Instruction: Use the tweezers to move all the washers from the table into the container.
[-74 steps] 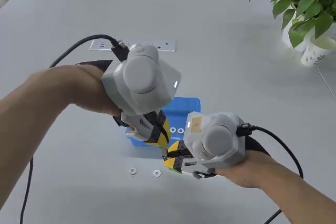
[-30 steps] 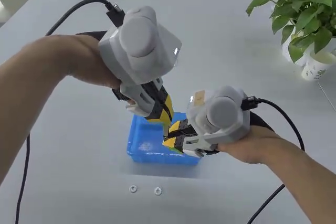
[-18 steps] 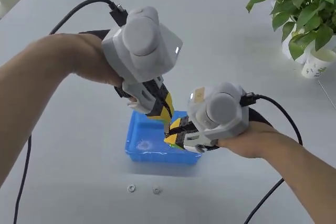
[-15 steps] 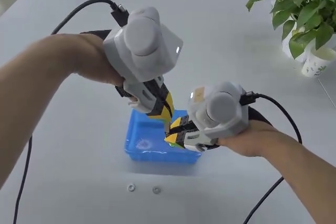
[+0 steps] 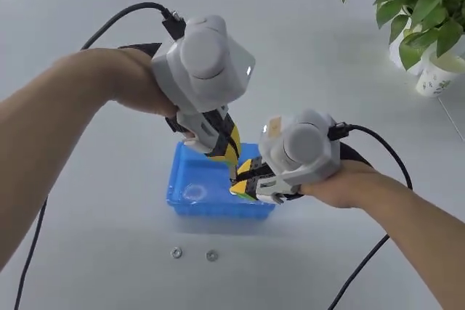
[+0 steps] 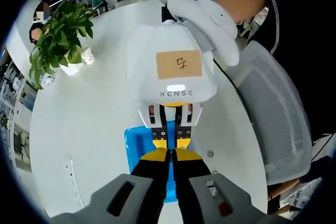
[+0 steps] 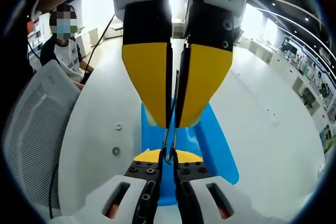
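Note:
Two small metal washers (image 5: 176,253) (image 5: 211,255) lie on the white table in front of the blue container (image 5: 211,205). In the right gripper view they (image 7: 119,126) sit left of the container (image 7: 212,145). Thin metal tweezers (image 7: 168,141) run from my left gripper (image 5: 231,161) down to my right gripper (image 5: 238,185). The left gripper (image 7: 173,123) is shut on their upper part, and the right gripper (image 7: 169,157) is shut around their tips, above the container. Whether the tips hold a washer is too small to tell. In the left gripper view my own jaws (image 6: 171,153) face the right gripper (image 6: 172,142).
A potted plant (image 5: 418,12) in a white cup stands at the table's far right. Black cables (image 5: 116,19) trail from both grippers. Behind the table there is a mesh office chair (image 6: 273,114), and a seated person (image 7: 65,51) is nearby.
Both grippers and the tweezers have risen from the table beside the loose washers to a spot over the container. In the last second they have hardly moved; the head camera has shifted.

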A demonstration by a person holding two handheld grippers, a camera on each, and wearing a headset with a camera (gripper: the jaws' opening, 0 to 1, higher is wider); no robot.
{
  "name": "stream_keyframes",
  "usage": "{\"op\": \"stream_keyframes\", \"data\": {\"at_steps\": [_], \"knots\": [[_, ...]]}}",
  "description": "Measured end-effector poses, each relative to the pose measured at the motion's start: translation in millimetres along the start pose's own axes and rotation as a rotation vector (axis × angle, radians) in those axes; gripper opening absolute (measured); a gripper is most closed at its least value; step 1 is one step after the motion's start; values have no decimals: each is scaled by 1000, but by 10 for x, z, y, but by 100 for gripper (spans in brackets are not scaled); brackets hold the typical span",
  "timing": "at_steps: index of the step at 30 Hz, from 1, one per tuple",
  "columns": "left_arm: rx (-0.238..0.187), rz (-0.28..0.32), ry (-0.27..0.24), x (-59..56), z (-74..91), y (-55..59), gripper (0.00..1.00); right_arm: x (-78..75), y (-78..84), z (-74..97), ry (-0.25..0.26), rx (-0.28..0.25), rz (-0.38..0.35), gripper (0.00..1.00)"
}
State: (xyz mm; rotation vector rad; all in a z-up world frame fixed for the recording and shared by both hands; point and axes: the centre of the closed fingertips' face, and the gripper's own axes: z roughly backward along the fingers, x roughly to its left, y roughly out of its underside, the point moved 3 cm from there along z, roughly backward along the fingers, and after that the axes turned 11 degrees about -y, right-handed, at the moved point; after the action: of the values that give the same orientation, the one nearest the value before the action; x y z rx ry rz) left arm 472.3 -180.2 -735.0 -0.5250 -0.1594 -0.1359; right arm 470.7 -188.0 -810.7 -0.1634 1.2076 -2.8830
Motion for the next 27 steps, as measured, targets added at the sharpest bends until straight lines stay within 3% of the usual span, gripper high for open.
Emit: {"op": "stream_keyframes", "data": {"at_steps": [10, 27], "knots": [[10, 3, 4, 27, -166, 94, 6, -71, 138, -105, -19, 22, -19, 9], [19, 15, 10, 62, -302, 188, 6, -133, 234, -218, -39, 51, -33, 10]]}}
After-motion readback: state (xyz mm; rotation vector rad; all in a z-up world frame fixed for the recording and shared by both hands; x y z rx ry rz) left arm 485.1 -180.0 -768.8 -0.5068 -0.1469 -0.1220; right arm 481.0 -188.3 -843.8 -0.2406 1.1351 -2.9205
